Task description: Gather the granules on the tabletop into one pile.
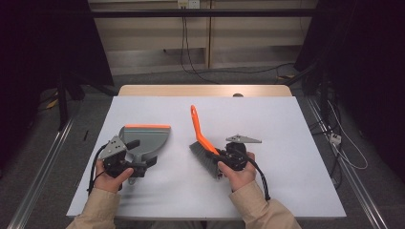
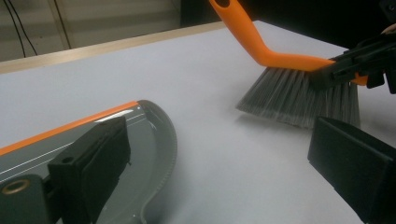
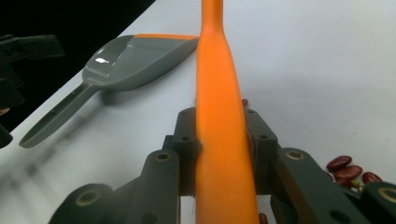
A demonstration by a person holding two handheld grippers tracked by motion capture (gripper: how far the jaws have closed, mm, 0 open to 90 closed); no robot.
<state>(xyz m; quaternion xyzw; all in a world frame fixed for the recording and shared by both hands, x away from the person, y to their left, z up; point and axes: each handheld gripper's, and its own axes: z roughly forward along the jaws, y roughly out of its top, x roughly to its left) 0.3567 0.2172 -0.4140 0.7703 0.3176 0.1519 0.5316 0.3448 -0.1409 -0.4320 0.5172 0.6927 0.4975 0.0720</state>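
on white table [image 1: 286, 143], both hands low

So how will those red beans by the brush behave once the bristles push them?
The red beans look smooth, glossy and oval, so they will probably roll and scatter rather than slide together. They seem small and light, so the brush bristles may flick them. A slow stroke toward the dustpan seems safer.

Right gripper [image 1: 223, 159]: clamped on brush [image 1: 203, 145]
Left gripper [image 1: 138, 157]: at dustpan [image 1: 145, 138] handle
Surface: table [image 1: 286, 157]
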